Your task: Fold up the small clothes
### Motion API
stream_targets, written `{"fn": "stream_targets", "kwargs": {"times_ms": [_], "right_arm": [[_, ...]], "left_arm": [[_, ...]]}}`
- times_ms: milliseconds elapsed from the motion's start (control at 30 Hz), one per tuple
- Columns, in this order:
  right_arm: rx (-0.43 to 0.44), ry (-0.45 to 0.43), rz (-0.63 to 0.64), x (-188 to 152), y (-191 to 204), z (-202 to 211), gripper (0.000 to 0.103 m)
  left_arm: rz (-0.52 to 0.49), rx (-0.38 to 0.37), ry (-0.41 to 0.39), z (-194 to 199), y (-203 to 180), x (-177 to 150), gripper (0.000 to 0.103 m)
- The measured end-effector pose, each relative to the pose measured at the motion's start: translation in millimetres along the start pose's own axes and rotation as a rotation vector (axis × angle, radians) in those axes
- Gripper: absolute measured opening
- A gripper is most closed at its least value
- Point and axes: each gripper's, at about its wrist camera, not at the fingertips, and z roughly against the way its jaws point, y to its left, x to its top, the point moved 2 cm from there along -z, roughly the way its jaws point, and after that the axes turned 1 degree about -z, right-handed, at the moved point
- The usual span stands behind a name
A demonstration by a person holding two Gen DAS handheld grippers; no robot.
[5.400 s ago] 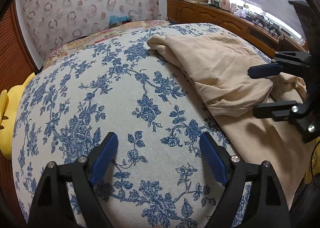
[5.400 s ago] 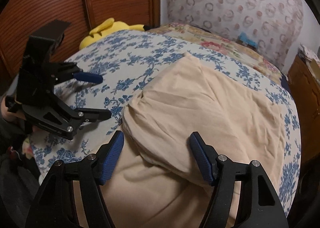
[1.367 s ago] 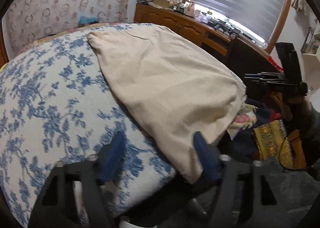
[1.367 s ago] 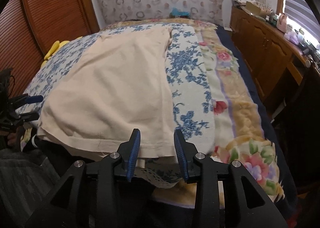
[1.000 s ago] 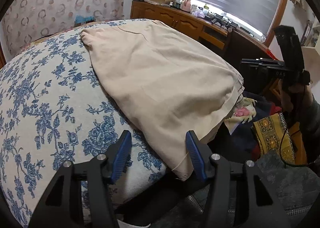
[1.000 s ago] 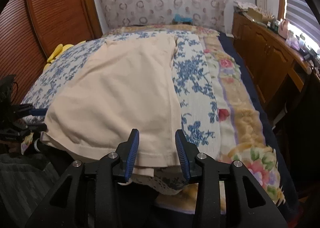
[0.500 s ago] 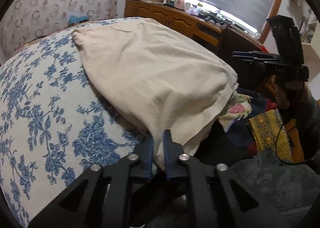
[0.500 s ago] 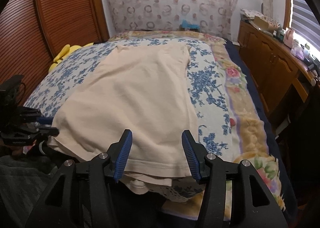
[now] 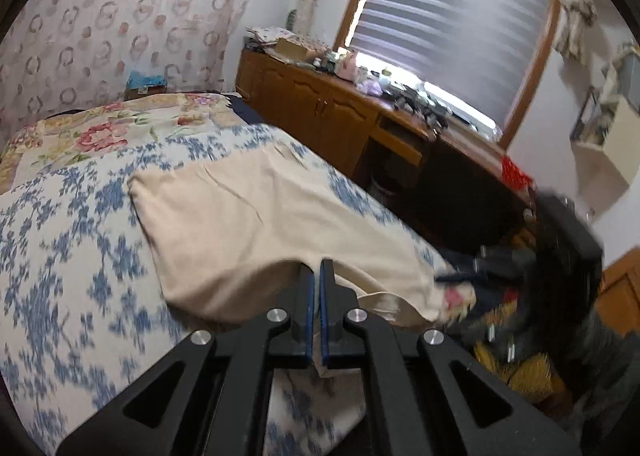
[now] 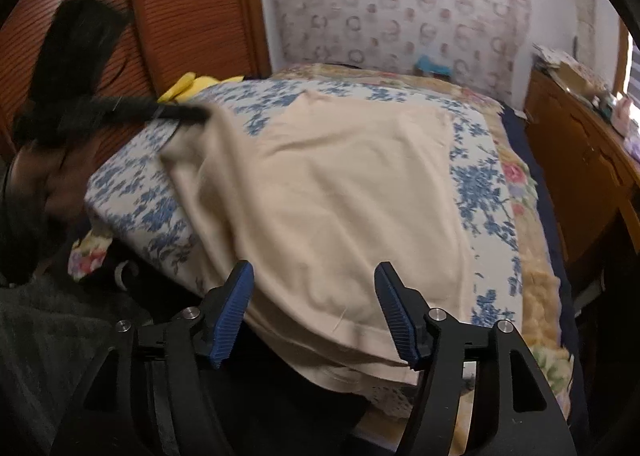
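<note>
The left gripper (image 9: 314, 276) is clamping the cloth (image 9: 256, 224) hem at the bed (image 9: 60, 256) edge; the right gripper (image 10: 316, 312), jaws just widening, is probably straddling it ungripped; one-sided lifting risks skewing the fold.

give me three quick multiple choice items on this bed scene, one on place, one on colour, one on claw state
1. Where does the beige garment lie?
A. on the blue floral bedspread
B. on the wooden dresser
C. on the floor

2. What colour are the claw pads?
A. red
B. blue
C. green

3. How is the left claw?
A. wide open
B. shut on the garment's edge
C. out of view

Answers: 1 A, the garment spreads over the bedspread. 2 B, the ribbed pads are blue. 3 B, its pads pinch the lifted hem, while the right claw stands open.
</note>
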Motion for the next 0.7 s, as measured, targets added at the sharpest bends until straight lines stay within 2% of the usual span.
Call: {"fn": "stream_targets", "kwargs": {"times_ms": [167,367,533,700], "right_arm": [[-0.011,0.024,0.021,-3,-2,-13,0.066],[-0.014,0.055,0.041,-12,1,-24,0.067],[-0.055,0.098,0.067,-26,2,-34,0.067],[-0.084,0.116,0.064,-29,-11,-34,0.066]], "left_arm": [[0.022,0.005,-0.008,-18,11,25,0.000],[0.035,0.018,-0.010,-22,16,25,0.000],[0.039,0.043,-0.012,-23,23,27,0.000],[0.064,0.037,-0.027,-19,33,28,0.000]]}}
